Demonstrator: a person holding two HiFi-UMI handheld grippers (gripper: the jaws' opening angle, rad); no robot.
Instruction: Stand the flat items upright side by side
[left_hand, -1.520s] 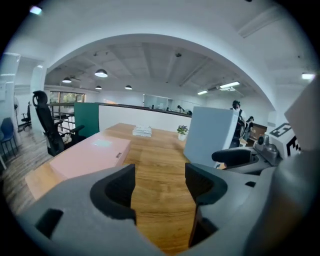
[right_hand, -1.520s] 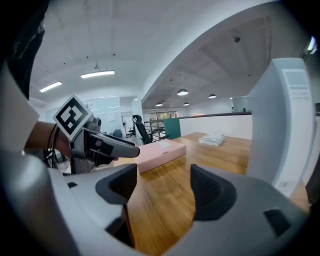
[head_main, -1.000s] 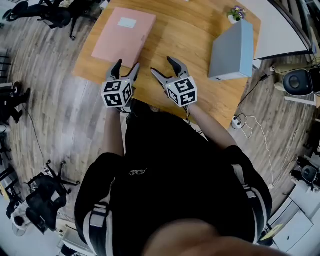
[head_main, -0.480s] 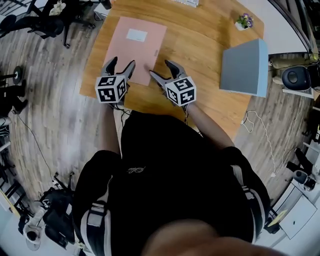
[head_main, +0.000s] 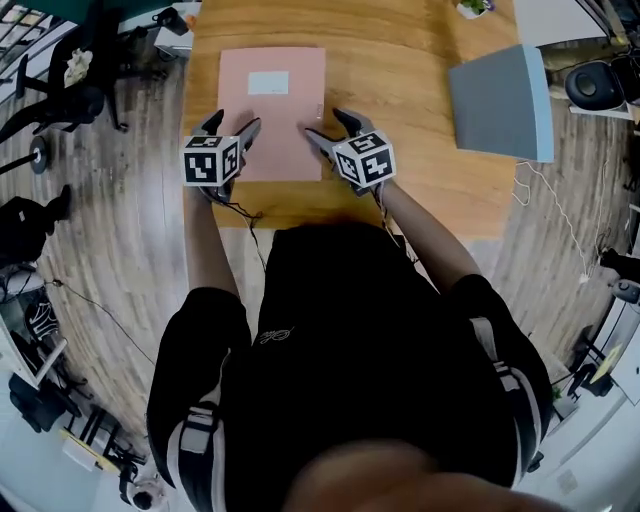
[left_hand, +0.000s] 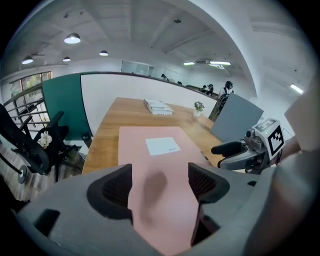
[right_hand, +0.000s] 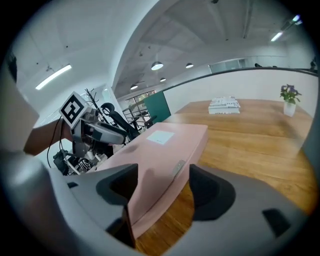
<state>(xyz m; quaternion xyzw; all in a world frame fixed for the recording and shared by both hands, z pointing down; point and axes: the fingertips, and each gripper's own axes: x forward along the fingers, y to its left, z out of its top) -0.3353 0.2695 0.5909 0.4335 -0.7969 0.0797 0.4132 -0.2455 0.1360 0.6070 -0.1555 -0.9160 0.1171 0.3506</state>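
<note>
A smooth pink rectangular file box (head_main: 272, 110) lies flat, upper centre, on the wood-grain desk (head_main: 400, 90). The left gripper (head_main: 234, 124), fingers just opening wider, and the right gripper (head_main: 328, 124), fingers spread wide, straddle its near corners without gripping.

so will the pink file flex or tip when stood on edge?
Probably stiff: the pink file shows a thick, boxy side wall. Likely tippy upright, being broad and thin. Its smooth cover may slip in the jaws.
</note>
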